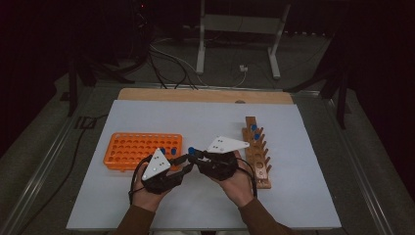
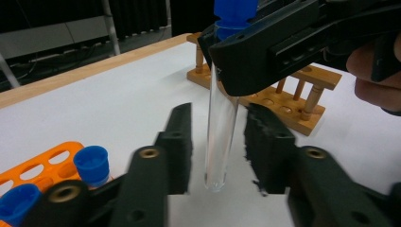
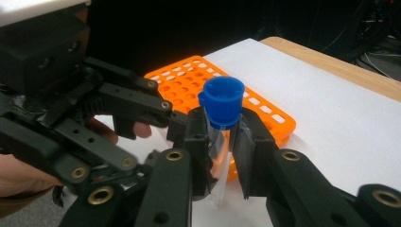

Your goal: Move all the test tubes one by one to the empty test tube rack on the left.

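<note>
Clear glass blue-capped test tube (image 3: 221,124) clamped by right gripper (image 3: 221,142) mid-handover, left gripper (image 2: 218,144) jaws flanking it ungripped, orange plastic rack (image 1: 142,150) placement pending

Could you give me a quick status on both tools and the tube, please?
Right tool shut on capped test tube. Left tool open around its lower end, not gripping. Orange rack and wooden rack clear.
</note>
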Action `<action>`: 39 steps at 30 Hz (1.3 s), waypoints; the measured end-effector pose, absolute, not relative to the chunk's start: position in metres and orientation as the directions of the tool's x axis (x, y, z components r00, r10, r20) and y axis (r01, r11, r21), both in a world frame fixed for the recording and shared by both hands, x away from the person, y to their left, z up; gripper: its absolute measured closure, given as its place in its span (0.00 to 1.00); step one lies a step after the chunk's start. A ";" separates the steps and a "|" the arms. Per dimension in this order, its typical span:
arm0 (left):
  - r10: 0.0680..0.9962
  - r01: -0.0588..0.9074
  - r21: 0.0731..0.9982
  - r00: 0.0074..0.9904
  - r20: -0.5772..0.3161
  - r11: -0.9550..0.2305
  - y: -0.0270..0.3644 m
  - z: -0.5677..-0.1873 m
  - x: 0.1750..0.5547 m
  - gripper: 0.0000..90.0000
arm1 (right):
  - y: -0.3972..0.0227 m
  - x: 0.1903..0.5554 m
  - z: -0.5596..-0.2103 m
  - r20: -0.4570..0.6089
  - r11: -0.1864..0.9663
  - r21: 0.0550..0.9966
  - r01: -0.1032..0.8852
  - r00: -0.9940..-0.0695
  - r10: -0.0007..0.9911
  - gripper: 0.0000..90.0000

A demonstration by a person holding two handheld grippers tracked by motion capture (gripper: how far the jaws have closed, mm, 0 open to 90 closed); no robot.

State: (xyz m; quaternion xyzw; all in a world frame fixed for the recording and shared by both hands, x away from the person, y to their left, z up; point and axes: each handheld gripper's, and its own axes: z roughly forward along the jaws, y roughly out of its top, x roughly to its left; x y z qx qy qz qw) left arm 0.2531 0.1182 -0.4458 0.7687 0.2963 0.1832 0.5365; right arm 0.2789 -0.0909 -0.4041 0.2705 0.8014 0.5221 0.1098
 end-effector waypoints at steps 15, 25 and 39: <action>0.645 0.261 0.932 0.763 -0.041 -0.250 0.123 -0.448 0.255 0.87 | -0.091 0.281 -0.405 0.137 0.301 0.893 0.333 -0.841 0.523 0.73; 0.681 0.277 0.934 0.731 -0.051 -0.227 0.143 -0.444 0.258 0.87 | -0.115 0.285 -0.399 0.113 0.277 0.906 0.319 -0.814 0.570 0.27; 0.707 0.277 0.942 0.704 -0.067 -0.187 0.168 -0.438 0.260 0.87 | -0.157 0.298 -0.401 0.075 0.260 0.907 0.332 -0.735 0.674 0.02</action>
